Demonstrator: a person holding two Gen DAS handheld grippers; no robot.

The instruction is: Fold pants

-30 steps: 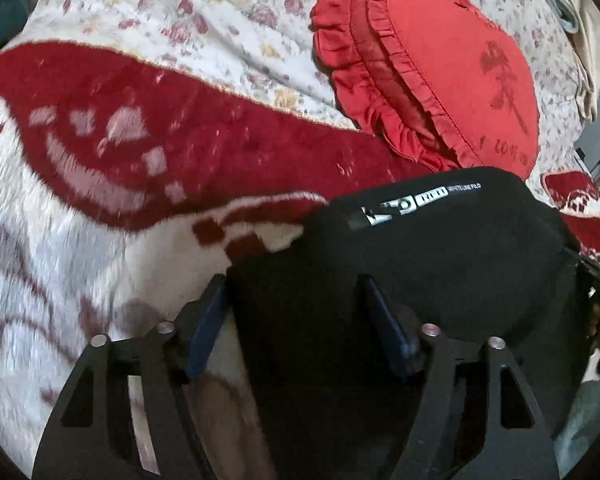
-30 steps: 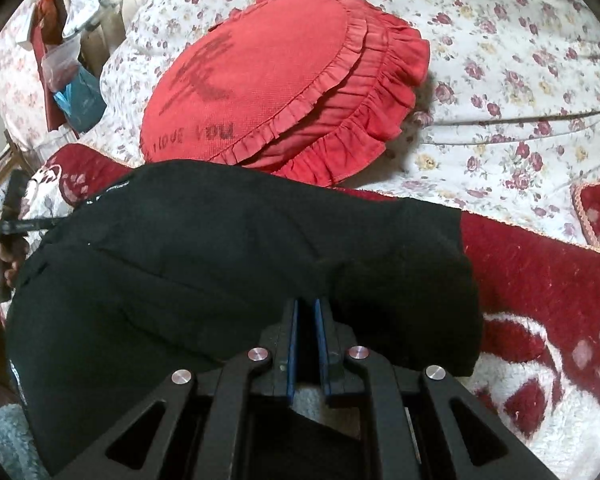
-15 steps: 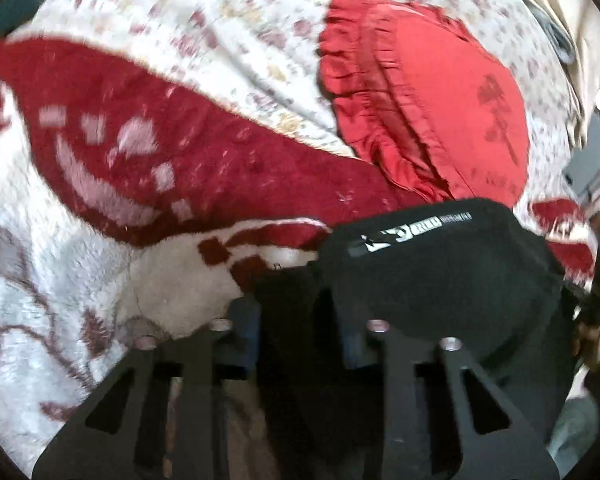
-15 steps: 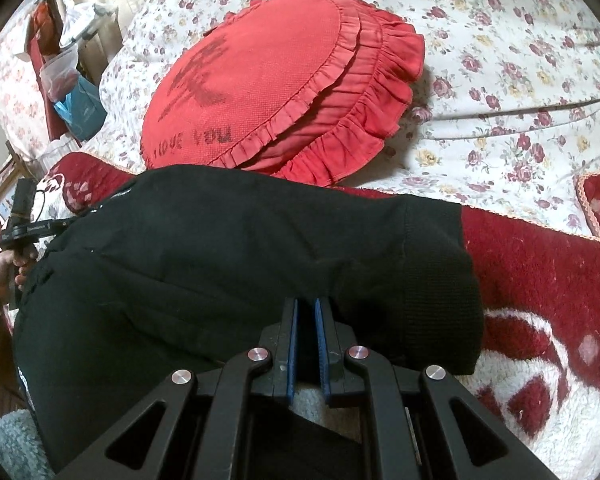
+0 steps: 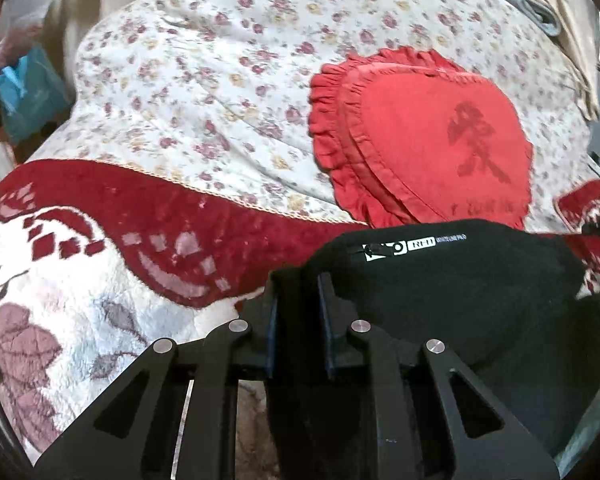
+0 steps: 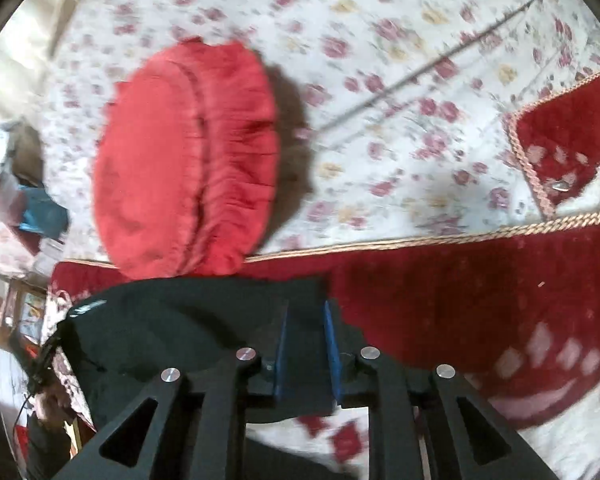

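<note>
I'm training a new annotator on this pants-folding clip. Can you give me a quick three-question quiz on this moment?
1. True or false: the black pants lie on the red and white blanket.
2. What sits just beyond the pants on the floral sheet? A) red ruffled cushion B) folded towel C) book
3. What do the left gripper and right gripper have between their fingers?

Key: 1 true. 2 A, the red ruffled cushion. 3 Black pants fabric.

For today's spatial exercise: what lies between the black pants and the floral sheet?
In the left wrist view, the red blanket border lies between the black pants and floral sheet.
</note>
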